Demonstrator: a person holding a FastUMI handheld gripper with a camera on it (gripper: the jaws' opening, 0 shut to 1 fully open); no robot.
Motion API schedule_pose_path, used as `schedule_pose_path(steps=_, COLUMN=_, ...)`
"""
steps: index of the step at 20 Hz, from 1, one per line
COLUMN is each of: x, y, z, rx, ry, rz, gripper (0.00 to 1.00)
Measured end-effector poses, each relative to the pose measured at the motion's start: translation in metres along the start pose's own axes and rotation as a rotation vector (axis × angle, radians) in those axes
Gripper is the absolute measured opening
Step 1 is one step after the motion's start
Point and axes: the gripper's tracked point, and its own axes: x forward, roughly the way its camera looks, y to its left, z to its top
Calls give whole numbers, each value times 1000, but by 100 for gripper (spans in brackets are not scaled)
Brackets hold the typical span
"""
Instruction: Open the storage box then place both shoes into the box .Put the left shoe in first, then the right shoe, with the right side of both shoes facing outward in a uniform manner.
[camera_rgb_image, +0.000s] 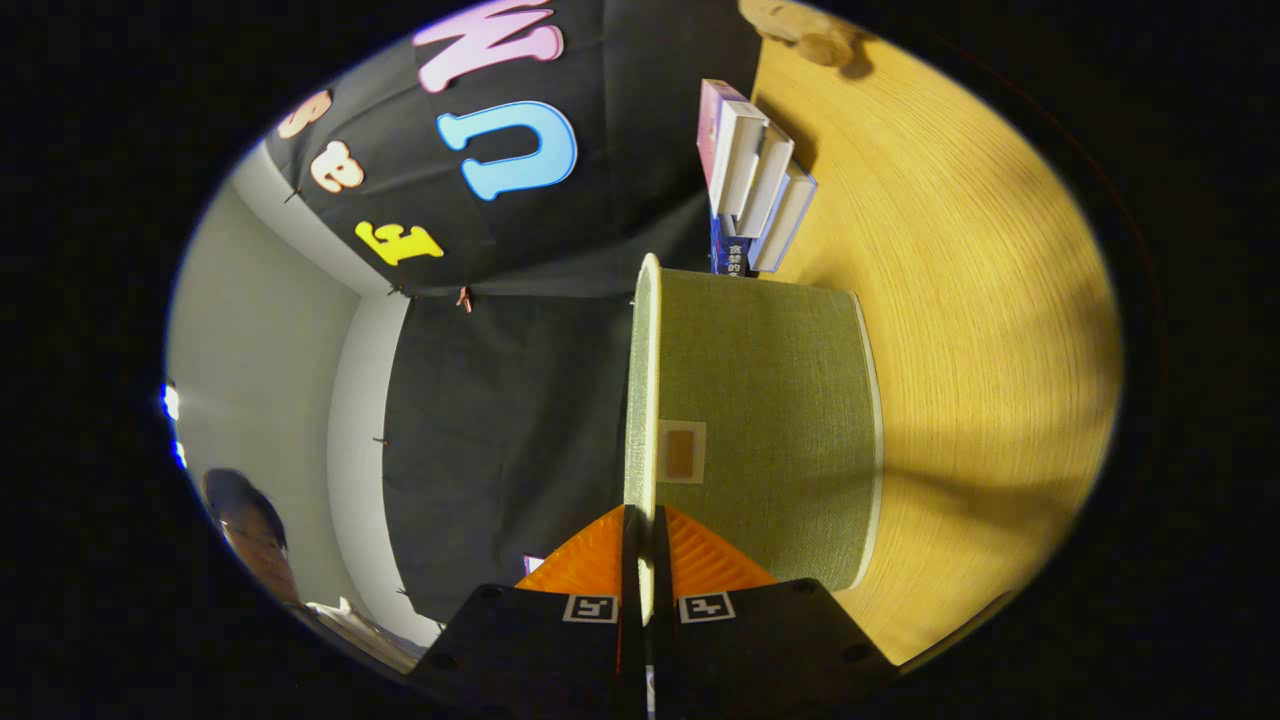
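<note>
Tool (646, 560): narrow, both orange fingers (585, 562) pinching the storage box (770, 420) lid (642, 400) edge; advised: swing lid fully clear, grip steady, box unmoved on surface (980, 330).

The hand-held gripper (645, 560) pinches the green storage box's (770, 420) lid edge (643, 400).

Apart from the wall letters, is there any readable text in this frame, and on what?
Book spine: printed characters, too small to read.
Claw, shut on the lid: two square coded markers, no words.
Storage box: orange patch, blank.
</note>
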Motion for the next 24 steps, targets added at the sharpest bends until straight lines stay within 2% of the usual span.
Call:
schedule_pose_path(steps=4, x=-1, y=20, z=1, rx=-69, ry=-27, rz=-48, gripper=5)
schedule_pose_path(steps=13, x=21, y=90, z=-9, rx=-286, ry=-96, rz=-134, gripper=7)
schedule_pose_path(steps=17, x=50, y=128, z=-21, rx=-364, ry=-85, rz=-122, gripper=7)
schedule_pose_path(steps=24, x=131, y=182, z=-51, rx=-492, ry=-4, rz=-82, gripper=8)
